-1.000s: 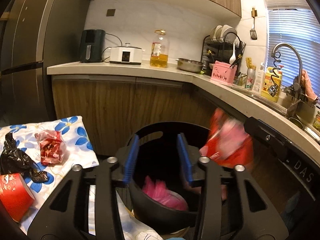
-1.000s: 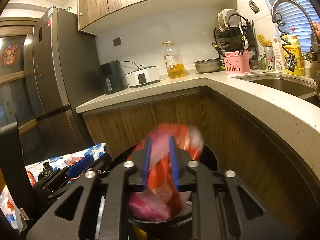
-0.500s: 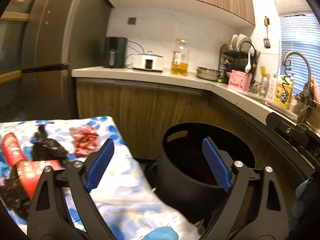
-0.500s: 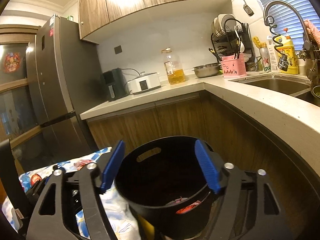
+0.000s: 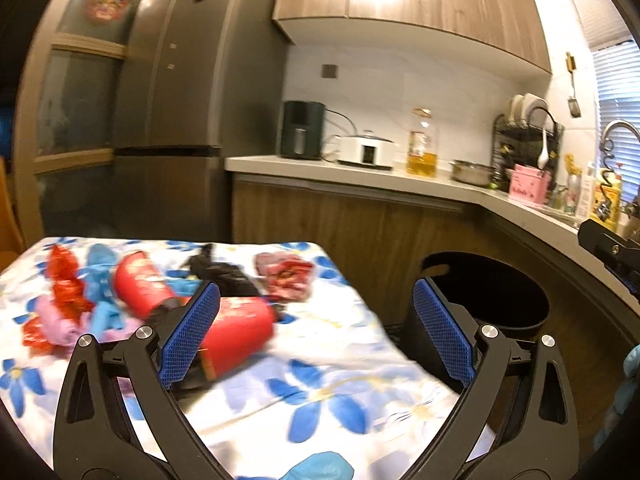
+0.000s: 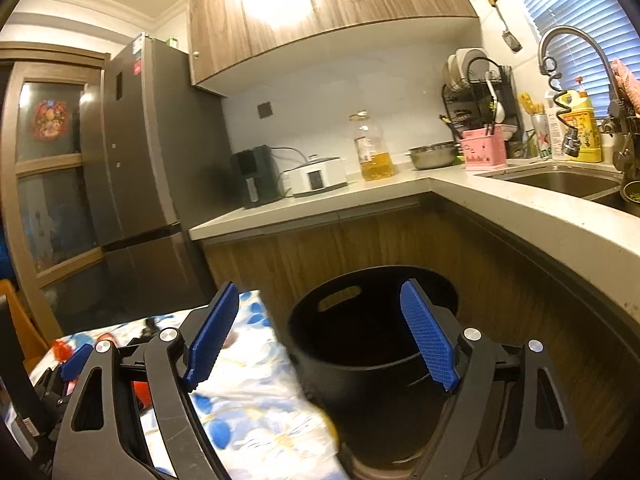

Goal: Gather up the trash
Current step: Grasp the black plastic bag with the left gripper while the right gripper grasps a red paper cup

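Beside black bin (image 6: 372, 344), red cups (image 5: 236, 330), print unreadable

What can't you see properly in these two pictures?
- Inside of the black bin: right wrist view, too dark to tell what lies in it.
- Bin's base: left wrist view, hidden behind the left tool.
- Red cups and other trash on the flowered cloth: left wrist view, blurred; print unreadable.
- Trash pile: right wrist view, mostly hidden behind the right tool.
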Demonstrator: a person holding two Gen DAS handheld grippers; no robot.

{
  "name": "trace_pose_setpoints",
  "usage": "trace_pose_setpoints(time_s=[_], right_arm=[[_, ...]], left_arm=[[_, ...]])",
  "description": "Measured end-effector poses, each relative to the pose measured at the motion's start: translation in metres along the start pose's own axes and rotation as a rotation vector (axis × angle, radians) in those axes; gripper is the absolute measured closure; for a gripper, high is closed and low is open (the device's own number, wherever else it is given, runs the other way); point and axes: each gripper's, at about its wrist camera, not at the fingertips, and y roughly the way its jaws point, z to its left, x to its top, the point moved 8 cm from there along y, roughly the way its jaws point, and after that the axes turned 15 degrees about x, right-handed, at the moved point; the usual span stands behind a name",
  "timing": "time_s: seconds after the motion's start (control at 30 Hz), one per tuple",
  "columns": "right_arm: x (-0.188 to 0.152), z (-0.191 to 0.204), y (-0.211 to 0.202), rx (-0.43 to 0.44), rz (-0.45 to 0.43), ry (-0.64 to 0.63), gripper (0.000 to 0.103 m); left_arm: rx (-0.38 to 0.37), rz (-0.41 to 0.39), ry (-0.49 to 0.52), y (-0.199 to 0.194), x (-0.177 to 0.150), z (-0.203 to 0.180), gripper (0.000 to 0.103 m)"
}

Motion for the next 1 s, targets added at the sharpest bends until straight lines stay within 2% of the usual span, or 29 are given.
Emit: trace_pose_setpoints(time_s=[0.13,0.37,0.53,0.67,0.87,0.9,0.93,1.0], right_arm=[[-0.011,0.021,0.000,0.031,0.014,-0.007,0.022],[-0.027,0.054,0.002,0.077,0.042,-0.016,0.022],[-0.039,0.071,0.006,0.098,0.068,-0.010,0.022],[-0.046,0.081,0.013,0.107,0.088,-0.017,0.022],[-0.057,0.090,0.026,0.119,0.122,-0.032,0.022],[-0.060,0.092,0.030,0.122,0.130,-0.033,0.022],[-0.062,0.094,0.031,0.125,0.134,-0.033,0.022],[-0.066,0.098,0.037,0.134,0.146,-0.036,0.022]], left_arm=[[0.068,-0.011,-0.004,-0.006,-0.003,0.036,0.007],[0.140,0.028,-0.016,-0.002,-0.018,0.086,0.007],[0.141,0.071,-0.016,0.014,-0.032,0.106,0.018],[0.117,0.123,-0.001,0.030,-0.043,0.106,0.034],[0.079,0.226,-0.002,0.052,-0.058,0.104,0.073],[0.071,0.236,-0.008,0.053,-0.059,0.105,0.085],[0.068,0.242,-0.010,0.054,-0.060,0.106,0.092],[0.064,0.247,-0.013,0.054,-0.062,0.108,0.097]])
